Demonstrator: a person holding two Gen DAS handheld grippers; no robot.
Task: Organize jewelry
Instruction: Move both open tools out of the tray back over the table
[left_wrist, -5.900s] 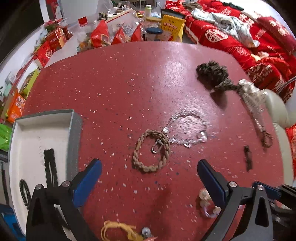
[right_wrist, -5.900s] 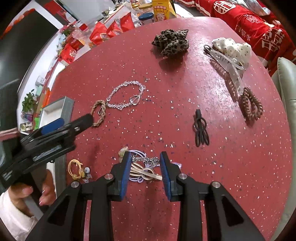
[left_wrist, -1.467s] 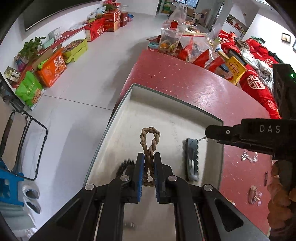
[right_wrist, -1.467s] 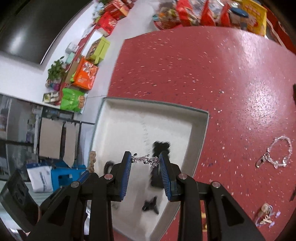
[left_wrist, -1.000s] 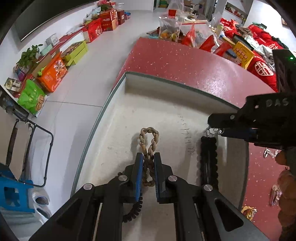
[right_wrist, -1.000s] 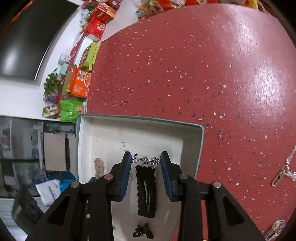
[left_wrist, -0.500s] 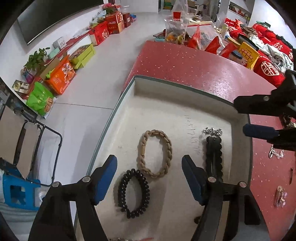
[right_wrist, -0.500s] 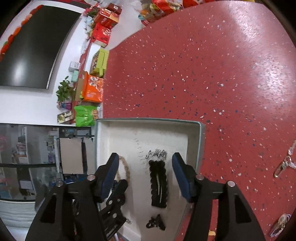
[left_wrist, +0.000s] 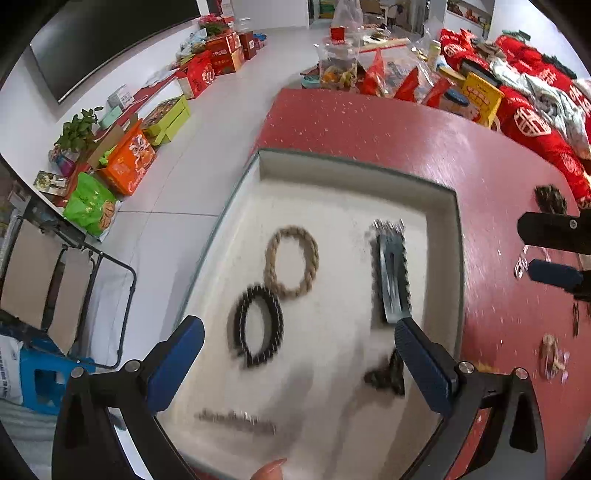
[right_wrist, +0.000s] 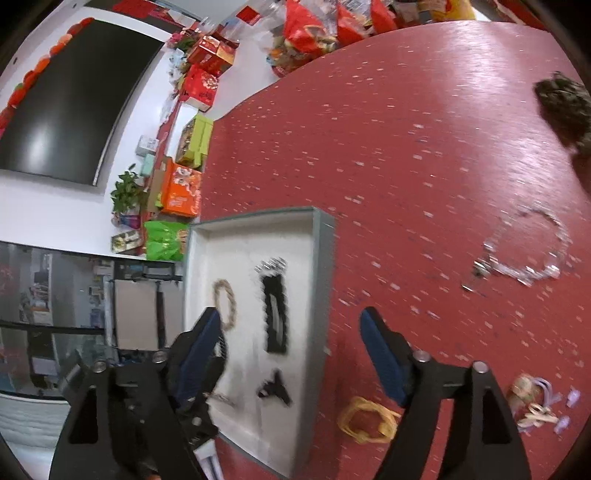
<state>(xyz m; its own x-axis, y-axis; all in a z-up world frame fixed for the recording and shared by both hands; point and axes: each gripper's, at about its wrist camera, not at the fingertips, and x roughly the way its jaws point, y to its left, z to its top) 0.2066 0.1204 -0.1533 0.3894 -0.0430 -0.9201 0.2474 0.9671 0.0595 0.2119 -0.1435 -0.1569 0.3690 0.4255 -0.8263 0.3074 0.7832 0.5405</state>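
A red speckled tabletop (right_wrist: 406, 147) carries everything here, and near its edge sits a shallow rectangular tray with grey-green walls and a white floor (left_wrist: 354, 162). Inside the tray, the longest piece is a black scalloped hair clip with a shiny dark centre (left_wrist: 391, 277), lying lengthwise near the right wall, with a small silvery chain bunched at its far end (left_wrist: 388, 224). To its left lies a tan braided rope bracelet (left_wrist: 291, 262), spread into an open ring flat on the white floor. A black coiled hair tie (left_wrist: 258, 326) lies just beside the bracelet's near edge; they seem to touch, though blur makes it hard to tell. Nearer the camera are a small black claw-shaped clip (left_wrist: 384, 374) and a blurred silvery chain (left_wrist: 236, 417) stretched in a line.

The left gripper (left_wrist: 299, 354) hangs over the tray with its blue-padded fingers spread wide and nothing between them. The right gripper (right_wrist: 291, 347) is likewise wide apart and empty, straddling the tray's right wall, one finger over the white floor, the other over the red surface.

Out on the table lie a clear beaded bracelet in a loose loop (right_wrist: 524, 251), a dark leopard-print scrunchie (right_wrist: 565, 107) farther off, a yellow elastic band (right_wrist: 365, 424) just beside the tray, and a small heap of pale hair ties (right_wrist: 535, 402).
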